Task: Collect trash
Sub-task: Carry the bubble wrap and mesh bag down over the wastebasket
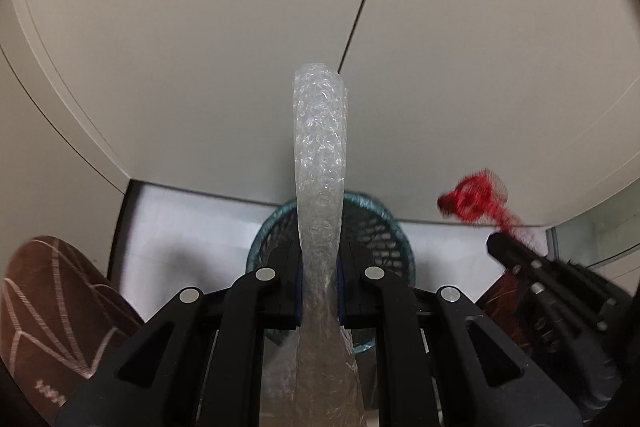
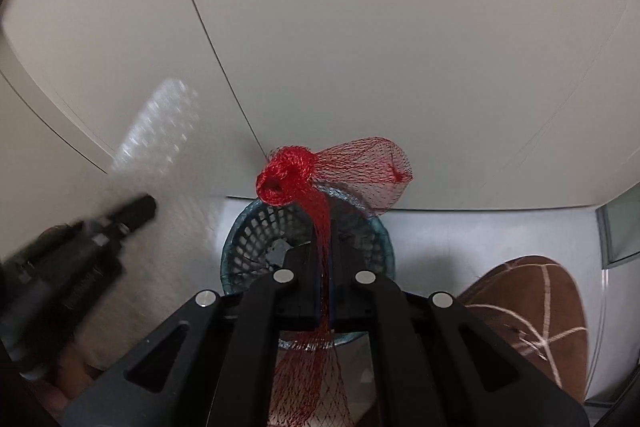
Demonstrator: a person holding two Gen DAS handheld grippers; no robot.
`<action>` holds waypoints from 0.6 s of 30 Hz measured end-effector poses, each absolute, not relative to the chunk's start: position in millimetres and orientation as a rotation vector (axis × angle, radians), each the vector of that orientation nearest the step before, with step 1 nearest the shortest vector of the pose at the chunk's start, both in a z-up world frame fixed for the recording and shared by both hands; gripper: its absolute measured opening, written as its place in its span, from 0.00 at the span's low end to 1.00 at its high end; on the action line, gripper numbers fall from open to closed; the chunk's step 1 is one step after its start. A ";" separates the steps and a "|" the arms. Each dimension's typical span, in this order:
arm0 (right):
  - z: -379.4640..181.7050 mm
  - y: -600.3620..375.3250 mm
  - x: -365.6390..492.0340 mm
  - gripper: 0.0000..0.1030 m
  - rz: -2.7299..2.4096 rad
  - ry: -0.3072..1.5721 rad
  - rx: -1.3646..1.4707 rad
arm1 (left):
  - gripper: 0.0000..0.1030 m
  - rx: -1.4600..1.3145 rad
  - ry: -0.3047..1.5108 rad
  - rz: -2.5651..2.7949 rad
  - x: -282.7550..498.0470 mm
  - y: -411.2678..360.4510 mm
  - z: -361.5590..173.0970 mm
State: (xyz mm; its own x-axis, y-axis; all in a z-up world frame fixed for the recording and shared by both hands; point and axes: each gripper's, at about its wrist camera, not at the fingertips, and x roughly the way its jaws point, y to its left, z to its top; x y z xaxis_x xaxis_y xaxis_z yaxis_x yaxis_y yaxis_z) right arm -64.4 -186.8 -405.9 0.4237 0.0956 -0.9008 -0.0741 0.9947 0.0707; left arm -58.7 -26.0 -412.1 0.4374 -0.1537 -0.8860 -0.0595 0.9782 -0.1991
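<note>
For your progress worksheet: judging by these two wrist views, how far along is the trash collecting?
Done: both pieces are picked up. In hand: the left gripper clamps bubble wrap; the right gripper clamps a red mesh bag. Left: dropping both into the blue bin below them.

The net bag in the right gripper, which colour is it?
Red net bag, clearest in the right wrist view.

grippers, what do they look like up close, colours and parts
Both are matt black plastic. The left gripper and right gripper each have angular linkage arms with triangular cut-outs, round silver pivot pins, and blue pads lining the inner finger faces. No cables or markings show.
</note>
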 end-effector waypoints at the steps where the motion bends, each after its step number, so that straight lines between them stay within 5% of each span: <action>1: -411.7 -185.9 -60.5 0.01 0.110 1.135 0.023 | 0.10 -0.219 1.140 -0.064 -55.4 -27.1 -421.0; 15: -456.1 -194.2 -24.4 0.01 0.072 1.267 0.066 | 0.13 -0.222 1.345 -0.150 -36.8 -53.1 -496.8; 18: -454.0 -197.3 -29.5 0.01 0.068 1.263 0.076 | 0.34 -0.208 1.333 -0.167 -39.0 -57.3 -494.8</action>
